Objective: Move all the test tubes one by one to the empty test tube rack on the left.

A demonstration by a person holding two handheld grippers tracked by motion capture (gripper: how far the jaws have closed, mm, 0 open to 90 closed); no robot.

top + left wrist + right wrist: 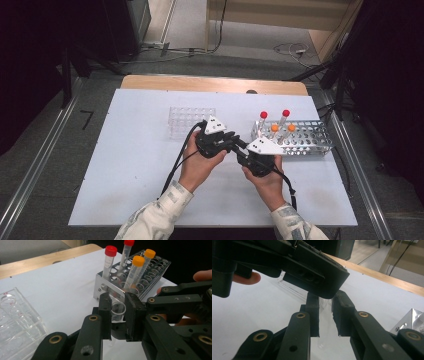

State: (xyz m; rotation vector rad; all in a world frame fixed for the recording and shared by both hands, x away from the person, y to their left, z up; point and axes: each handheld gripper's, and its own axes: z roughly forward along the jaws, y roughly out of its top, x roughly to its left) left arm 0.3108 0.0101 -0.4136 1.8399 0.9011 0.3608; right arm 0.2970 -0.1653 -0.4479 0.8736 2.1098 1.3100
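A clear, uncapped tube (117,311) sits between the jaws of my left gripper (118,300), its open mouth facing that camera, and the pads press on it. In the right gripper view the same tube (324,322) runs down between the jaws of my right gripper (326,298), round end lowest. In the high view, the left gripper (235,141) and the right gripper (239,150) meet tip to tip over the middle of the white board (125,165). Both are shut on the tube.
Just right of the grippers stands a metal tube rack (305,142) holding two red-capped tubes (263,115) and two orange-capped tubes (274,128). An empty clear plastic rack (187,120) stands behind the left gripper. Cables trail back toward the person.
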